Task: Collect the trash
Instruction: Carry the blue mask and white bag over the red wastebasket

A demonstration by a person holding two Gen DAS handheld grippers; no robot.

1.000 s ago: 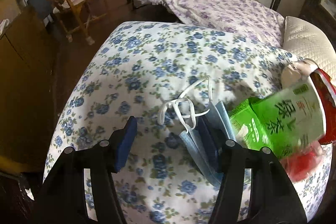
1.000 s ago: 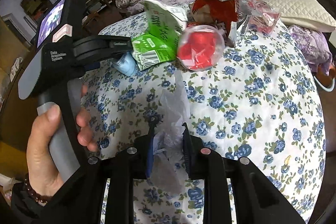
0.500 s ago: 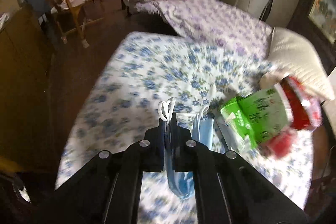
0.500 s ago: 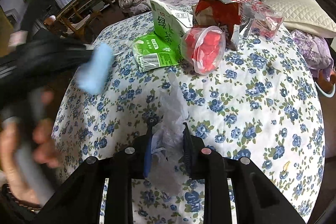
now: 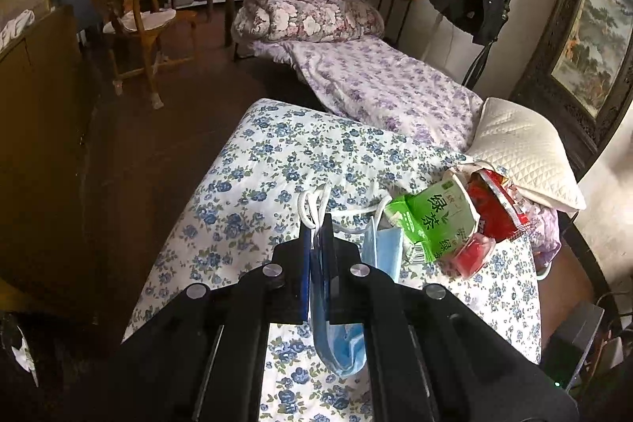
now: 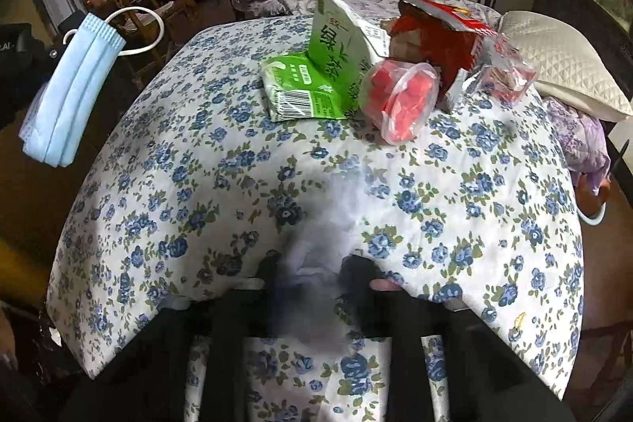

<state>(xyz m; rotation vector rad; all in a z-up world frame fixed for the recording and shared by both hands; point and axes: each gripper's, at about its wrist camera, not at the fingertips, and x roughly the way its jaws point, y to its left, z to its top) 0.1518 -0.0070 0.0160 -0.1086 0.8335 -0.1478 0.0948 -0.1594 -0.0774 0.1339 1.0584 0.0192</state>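
Mask (image 5: 336, 319) hangs clamped between my left fingers (image 5: 305, 252), off the floral worktop (image 5: 253, 184). My right fingers (image 6: 356, 275) pinch a clear plastic bag (image 6: 336, 216). At 1 o'clock sit the green carton (image 6: 336, 54), red cup (image 6: 399, 97) and red wrapper (image 6: 435, 38).

Bare tablecloth (image 6: 474, 204) lies open; green carton (image 6: 336, 54) and red cup (image 6: 403, 97) crowd its far edge.

Dangling blue mask (image 5: 336, 323), table litter (image 6: 344, 74)
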